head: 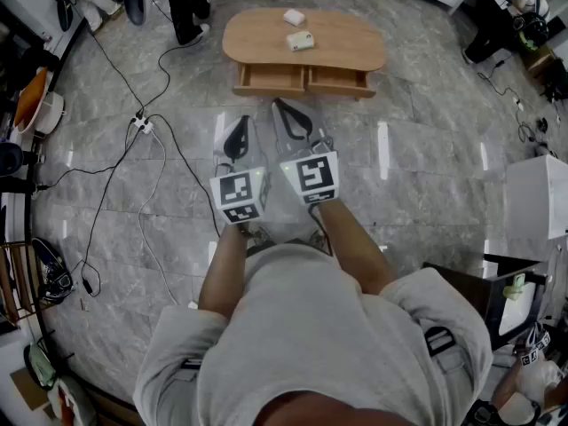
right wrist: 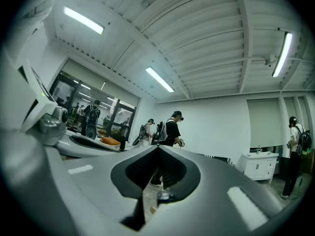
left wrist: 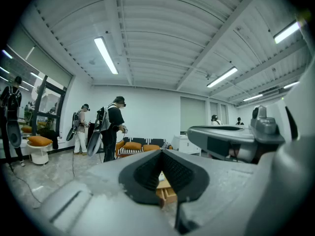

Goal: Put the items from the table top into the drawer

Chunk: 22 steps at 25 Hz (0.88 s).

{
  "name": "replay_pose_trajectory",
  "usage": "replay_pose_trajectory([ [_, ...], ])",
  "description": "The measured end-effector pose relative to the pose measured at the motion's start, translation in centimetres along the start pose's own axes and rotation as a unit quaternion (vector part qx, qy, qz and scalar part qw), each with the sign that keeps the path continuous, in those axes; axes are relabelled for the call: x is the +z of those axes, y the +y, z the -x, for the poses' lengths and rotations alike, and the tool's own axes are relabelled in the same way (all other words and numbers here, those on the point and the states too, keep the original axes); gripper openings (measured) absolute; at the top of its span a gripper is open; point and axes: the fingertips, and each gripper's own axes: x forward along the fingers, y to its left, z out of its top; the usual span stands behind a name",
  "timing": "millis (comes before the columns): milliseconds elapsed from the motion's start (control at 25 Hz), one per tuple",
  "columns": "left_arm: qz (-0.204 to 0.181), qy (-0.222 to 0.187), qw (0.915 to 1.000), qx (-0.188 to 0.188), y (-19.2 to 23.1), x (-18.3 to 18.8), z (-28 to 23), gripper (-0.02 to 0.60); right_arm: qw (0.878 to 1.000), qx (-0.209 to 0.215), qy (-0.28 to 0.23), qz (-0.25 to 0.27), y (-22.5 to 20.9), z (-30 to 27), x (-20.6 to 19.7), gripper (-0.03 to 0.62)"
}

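The left gripper (head: 240, 124) and right gripper (head: 286, 109) hover level, jaws pressed together and empty, well short of the table (head: 355, 47), where two white items (head: 300, 40), perhaps boxes, lie between middle and far edge, above open drawers (head: 269, 79).

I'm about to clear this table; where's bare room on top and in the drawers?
The table is bare at its left end and across its right half. The left drawer and right drawer stand open and look empty. Only the middle is taken, by the rear white item and front white item.
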Motion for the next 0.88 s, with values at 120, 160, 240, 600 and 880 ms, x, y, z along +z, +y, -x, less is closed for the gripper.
replay_pose_trajectory([
  [120, 0.004, -0.002, 1.0000, -0.003, 1.8, -0.4, 0.1, 0.018, 1.000, -0.002, 0.005, 0.000, 1.3, -1.1, -0.5, 0.006],
  [160, 0.005, -0.004, 1.0000, -0.004, 2.4, -0.4, 0.0, 0.018, 1.000, -0.003, 0.007, 0.000, 1.7, -1.4, -0.7, 0.006],
  [240, 0.007, -0.006, 0.9999, -0.009, 3.7, -0.4, -0.2, 0.018, 1.000, -0.007, 0.006, -0.001, 2.4, -2.2, -0.8, 0.006],
  [600, 0.028, 0.009, 0.9993, -0.023, 8.2, -1.8, -1.1, 0.018, 0.999, -0.042, 0.025, -0.005, 4.3, -5.2, -1.5, 0.006],
  [880, 0.040, 0.021, 0.9987, -0.026, 9.7, -2.8, -4.2, 0.018, 0.998, -0.046, 0.046, -0.009, 2.8, -7.8, -3.5, 0.008],
])
